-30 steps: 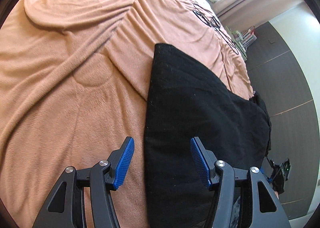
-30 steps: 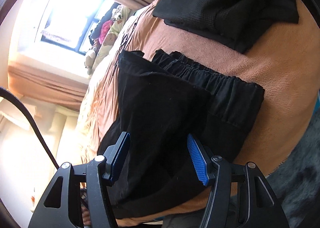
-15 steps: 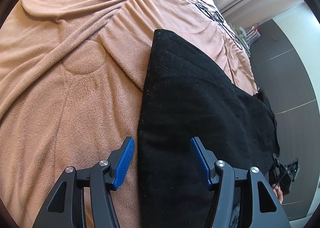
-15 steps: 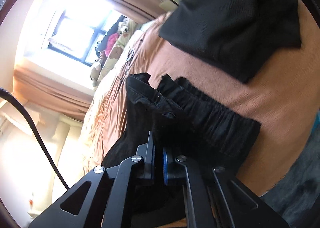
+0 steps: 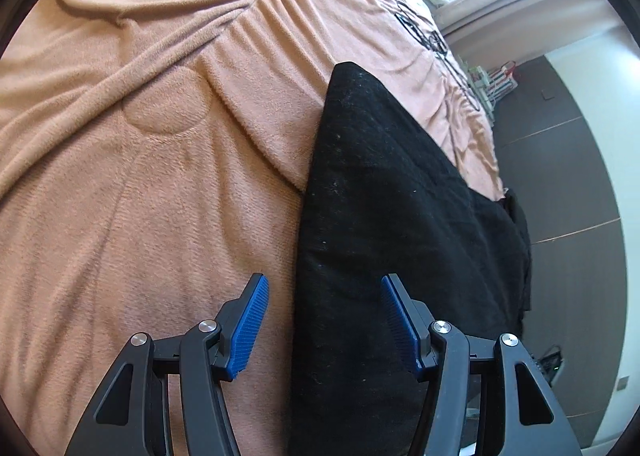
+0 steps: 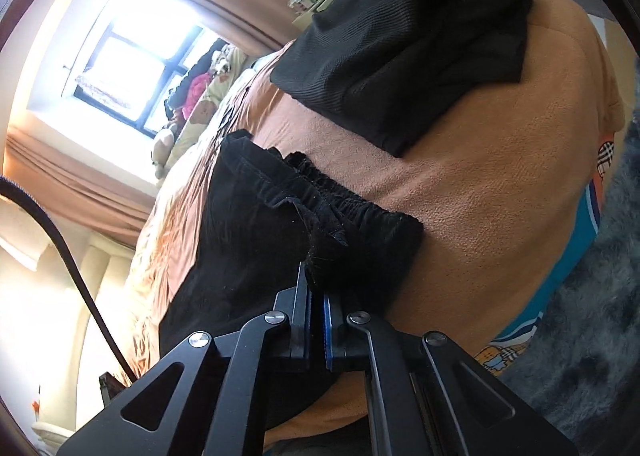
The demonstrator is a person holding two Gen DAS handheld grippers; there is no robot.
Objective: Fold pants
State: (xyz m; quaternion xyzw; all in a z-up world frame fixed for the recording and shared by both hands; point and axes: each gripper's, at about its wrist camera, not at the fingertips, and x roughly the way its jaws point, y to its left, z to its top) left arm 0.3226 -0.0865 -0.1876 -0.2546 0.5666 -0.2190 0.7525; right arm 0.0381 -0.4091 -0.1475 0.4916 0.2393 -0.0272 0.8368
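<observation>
Right wrist view: right hand-held gripper point(image 6: 316, 320) pinches black corduroy pants point(image 6: 248, 216) stretching ahead-left; left hand-held gripper point(image 5: 322, 320) spread over their edge.

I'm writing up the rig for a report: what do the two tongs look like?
The left tongs and right tongs look alike: matte black angular linkage arms with triangular cutouts and round silver pivot screws. Each finger carries a ribbed bright-blue pad. A black cable curves through the right wrist view. No markings or sleeves are visible.
</observation>
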